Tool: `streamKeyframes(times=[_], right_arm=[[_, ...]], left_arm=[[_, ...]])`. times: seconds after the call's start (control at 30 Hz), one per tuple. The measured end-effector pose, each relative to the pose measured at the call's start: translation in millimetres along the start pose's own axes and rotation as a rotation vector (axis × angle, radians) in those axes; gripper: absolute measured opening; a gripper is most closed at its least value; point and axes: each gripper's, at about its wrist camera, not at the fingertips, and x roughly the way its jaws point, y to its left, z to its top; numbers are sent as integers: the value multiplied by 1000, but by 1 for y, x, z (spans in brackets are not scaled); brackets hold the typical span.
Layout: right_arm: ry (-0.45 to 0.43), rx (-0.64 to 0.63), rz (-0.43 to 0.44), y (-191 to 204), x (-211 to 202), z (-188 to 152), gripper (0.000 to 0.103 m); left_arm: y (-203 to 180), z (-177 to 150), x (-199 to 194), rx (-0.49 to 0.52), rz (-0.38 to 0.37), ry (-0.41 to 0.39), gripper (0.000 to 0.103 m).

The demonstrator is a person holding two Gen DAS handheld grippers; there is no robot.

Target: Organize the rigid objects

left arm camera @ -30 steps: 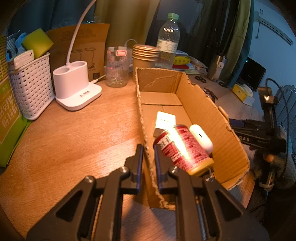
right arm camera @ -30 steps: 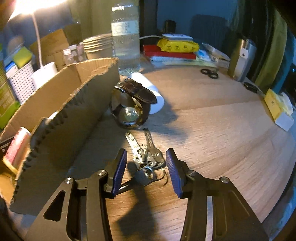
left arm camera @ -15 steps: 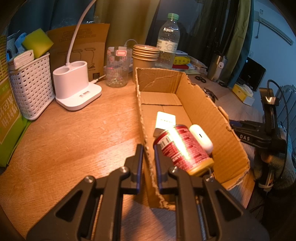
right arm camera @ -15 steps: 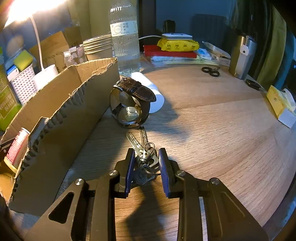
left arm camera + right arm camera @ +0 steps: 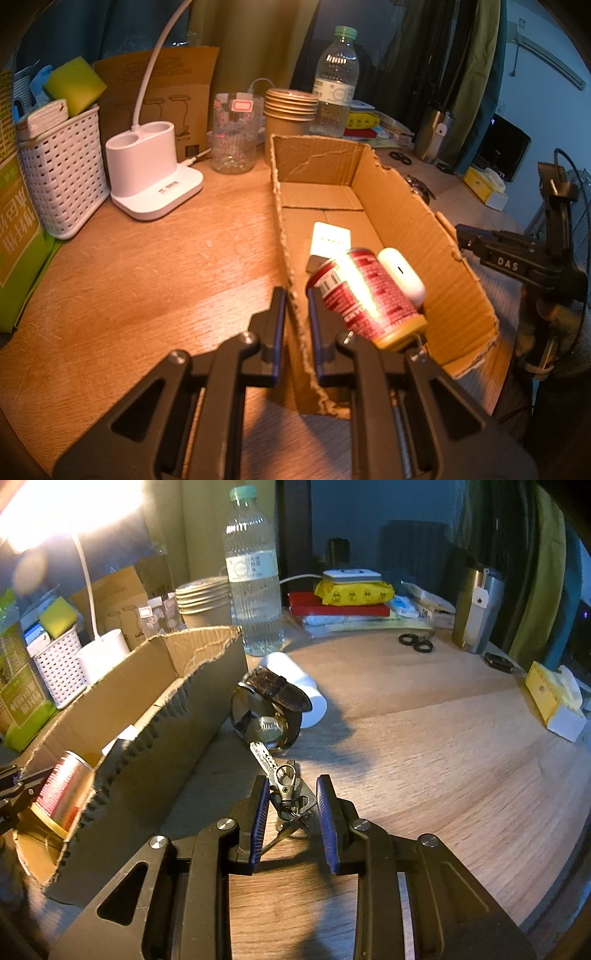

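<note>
Right wrist view: right gripper [image 5: 290,805] clamped on keys [image 5: 286,788] beside cardboard box [image 5: 155,716]; left gripper [image 5: 296,321] pinches the box wall. Step: pickup; next, lift keys over the wall.

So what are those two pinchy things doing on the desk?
Someone is tidying small things into a cardboard box. The left hand-held gripper pinches the box's side wall to steady it. The right hand-held gripper has closed around a bunch of keys lying on the desk outside the box, beside a wristwatch. A red can and a white case are already inside.
</note>
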Motion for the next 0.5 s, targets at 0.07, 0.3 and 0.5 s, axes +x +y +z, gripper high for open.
streamKeyframes(times=[0.07,0.3,0.5], right_arm=[[-9,-1,-1,1,-3,2,28],[-36,-18,-3,5,-17,7,28],[-65,-28,-6,9,-30,12,28]], left_arm=[[0,0,0,0,0,0,14],[0,0,0,0,0,0,14],[0,0,0,0,0,0,14]])
